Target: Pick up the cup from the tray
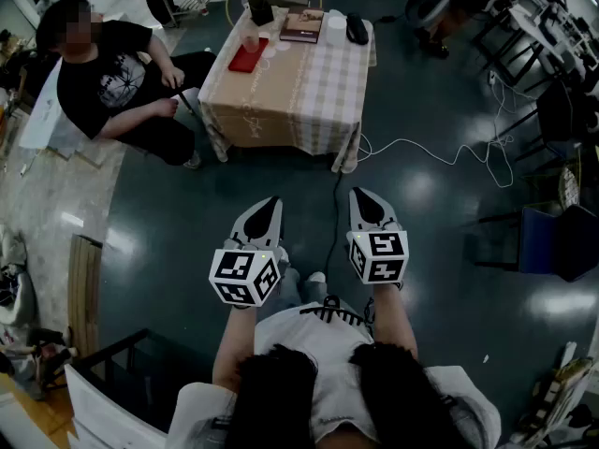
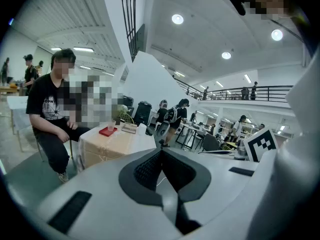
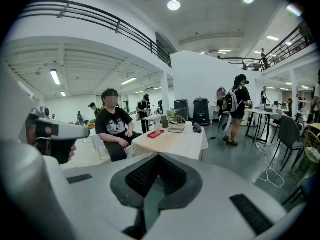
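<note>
A clear cup (image 1: pixel 251 42) stands on a red tray (image 1: pixel 247 58) at the far left of a cloth-covered table (image 1: pixel 290 101), well ahead of me across the floor. In the left gripper view the cup (image 2: pixel 111 126) and tray (image 2: pixel 107 131) look small and distant. The right gripper view shows the tray (image 3: pixel 155 133) on the same table. My left gripper (image 1: pixel 271 202) and right gripper (image 1: pixel 363 195) are held side by side near my body, pointing toward the table. Both the left gripper (image 2: pixel 161 151) and the right gripper (image 3: pixel 159 155) are shut with nothing between the pads.
A person (image 1: pixel 112 82) in a black shirt sits at the table's left side. A book (image 1: pixel 303 26), a black object (image 1: pixel 357 29) and a dark pot (image 1: pixel 261 9) share the tabletop. A white cable (image 1: pixel 421 148) trails over the floor; dark chairs (image 1: pixel 562 237) stand at right.
</note>
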A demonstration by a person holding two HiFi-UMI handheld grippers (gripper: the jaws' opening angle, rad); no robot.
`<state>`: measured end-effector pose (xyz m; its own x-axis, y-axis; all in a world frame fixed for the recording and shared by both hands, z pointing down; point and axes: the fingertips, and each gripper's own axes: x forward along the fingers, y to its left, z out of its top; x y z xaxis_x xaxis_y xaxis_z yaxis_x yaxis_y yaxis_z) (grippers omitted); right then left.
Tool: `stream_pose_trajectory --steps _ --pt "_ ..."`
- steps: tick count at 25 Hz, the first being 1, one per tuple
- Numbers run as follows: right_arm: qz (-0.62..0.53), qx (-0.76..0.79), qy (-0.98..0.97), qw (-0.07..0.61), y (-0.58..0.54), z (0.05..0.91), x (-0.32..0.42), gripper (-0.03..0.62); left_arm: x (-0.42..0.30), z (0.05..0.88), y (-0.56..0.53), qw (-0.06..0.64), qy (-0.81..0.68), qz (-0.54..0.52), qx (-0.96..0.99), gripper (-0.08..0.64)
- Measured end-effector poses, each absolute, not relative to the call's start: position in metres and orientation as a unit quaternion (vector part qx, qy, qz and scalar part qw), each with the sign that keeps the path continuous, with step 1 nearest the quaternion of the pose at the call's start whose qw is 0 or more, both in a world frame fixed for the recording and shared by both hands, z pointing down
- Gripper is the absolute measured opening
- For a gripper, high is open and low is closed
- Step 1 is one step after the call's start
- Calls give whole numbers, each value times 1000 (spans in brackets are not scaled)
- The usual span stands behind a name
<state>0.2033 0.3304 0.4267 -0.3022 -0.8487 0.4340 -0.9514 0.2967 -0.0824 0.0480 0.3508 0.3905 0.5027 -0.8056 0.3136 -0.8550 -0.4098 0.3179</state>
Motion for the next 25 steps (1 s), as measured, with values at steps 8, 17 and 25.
stream_pose_trajectory --steps 8,17,25 --pt "157 567 -792 161 332 428 204 6 47 391 356 218 -504 54 834 8" --pt "172 564 -797 129 301 426 200 9 46 396 325 213 -505 53 835 8" --pt "166 552 -807 129 236 420 186 24 29 397 254 216 -508 48 833 8"
